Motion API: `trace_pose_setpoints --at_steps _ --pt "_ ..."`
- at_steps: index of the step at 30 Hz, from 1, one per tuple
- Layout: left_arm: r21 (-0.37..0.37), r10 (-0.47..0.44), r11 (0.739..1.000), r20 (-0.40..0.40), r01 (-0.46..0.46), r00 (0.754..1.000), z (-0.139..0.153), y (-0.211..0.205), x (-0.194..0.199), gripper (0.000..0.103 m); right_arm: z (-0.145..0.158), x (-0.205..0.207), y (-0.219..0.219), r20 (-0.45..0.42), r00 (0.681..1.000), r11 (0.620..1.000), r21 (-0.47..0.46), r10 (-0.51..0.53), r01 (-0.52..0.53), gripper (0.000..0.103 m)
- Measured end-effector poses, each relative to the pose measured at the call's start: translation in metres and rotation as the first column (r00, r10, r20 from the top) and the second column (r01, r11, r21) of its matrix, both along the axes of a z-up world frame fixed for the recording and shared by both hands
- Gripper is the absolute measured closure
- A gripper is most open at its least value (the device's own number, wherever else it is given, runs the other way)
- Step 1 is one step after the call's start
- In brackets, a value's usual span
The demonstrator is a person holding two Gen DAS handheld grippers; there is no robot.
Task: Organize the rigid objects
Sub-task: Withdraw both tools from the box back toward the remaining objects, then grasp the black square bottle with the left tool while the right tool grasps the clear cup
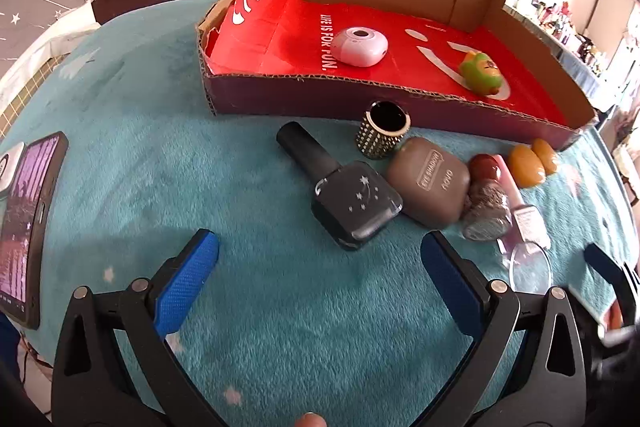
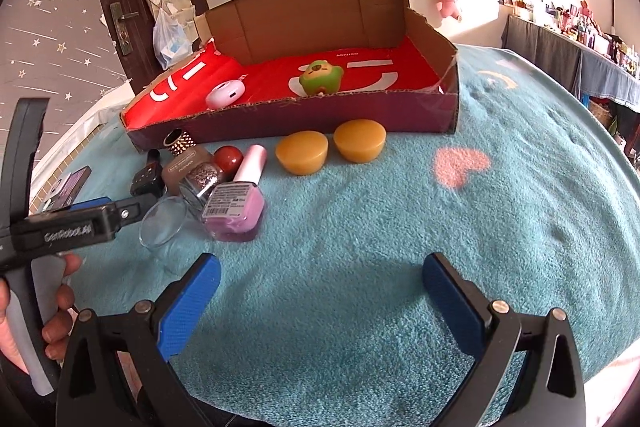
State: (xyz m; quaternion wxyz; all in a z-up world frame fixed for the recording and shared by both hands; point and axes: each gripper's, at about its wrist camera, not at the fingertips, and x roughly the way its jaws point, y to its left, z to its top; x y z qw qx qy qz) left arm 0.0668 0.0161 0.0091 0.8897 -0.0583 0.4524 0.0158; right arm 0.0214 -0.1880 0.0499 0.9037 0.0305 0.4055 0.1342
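On the teal blanket [image 2: 400, 211] sits a cardboard box [image 1: 400, 107] lined with a red bag [image 1: 288, 39], its back wall upright and its front wall low. Inside lie a pink-white round case [image 1: 360, 47] toward the left and a green toy [image 1: 480, 71] toward the right, well apart.

Just in front of the box, a cluster of small things lies on the blanket. Two yellow cups [image 2: 330, 145] stand side by side at its right end. Left of them a pink bottle [image 2: 236, 205] lies on its side, touching a glitter bottle [image 2: 202, 183] with a red-brown ball [image 2: 228, 157] behind it. A brown compact [image 1: 430, 181] rests against a black bottle [image 1: 344, 195], and a studded black ring [image 1: 384, 129] stands upright near the box wall. A clear glass [image 2: 164, 227] lies nearest the grippers. A phone [image 1: 28, 223] lies at the far left edge.

Left gripper [image 1: 320, 267] hovers over bare blanket before the black bottle, jaws spread wide, empty. Right gripper [image 2: 320, 287] hovers likewise right of the pink bottle, jaws spread, holding nothing. A hand [image 2: 60, 303] grips the left tool's handle.
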Motion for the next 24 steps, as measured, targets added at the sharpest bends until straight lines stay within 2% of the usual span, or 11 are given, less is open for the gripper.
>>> trace_pose_setpoints --at_steps 7,12,16,24 --pt "0.013 0.043 0.999 0.007 -0.043 0.999 -0.002 0.005 0.014 0.000 -0.001 -0.018 0.025 0.030 0.995 0.995 -0.032 0.100 -0.099 0.000" --pt "0.002 0.037 0.999 0.017 -0.037 0.999 -0.003 0.013 0.014 0.000 -0.001 -0.027 0.043 0.032 0.985 0.985 0.005 0.170 -0.170 0.000" --pt "0.012 0.033 0.999 0.018 -0.033 0.999 -0.003 0.021 0.007 0.000 0.000 -0.027 0.058 0.029 0.976 0.976 0.031 0.215 -0.216 0.005" --pt "-0.005 0.053 0.999 0.016 -0.053 0.998 -0.002 0.032 -0.001 0.001 -0.001 -0.021 0.068 0.035 0.974 0.973 0.046 0.226 -0.227 0.015"
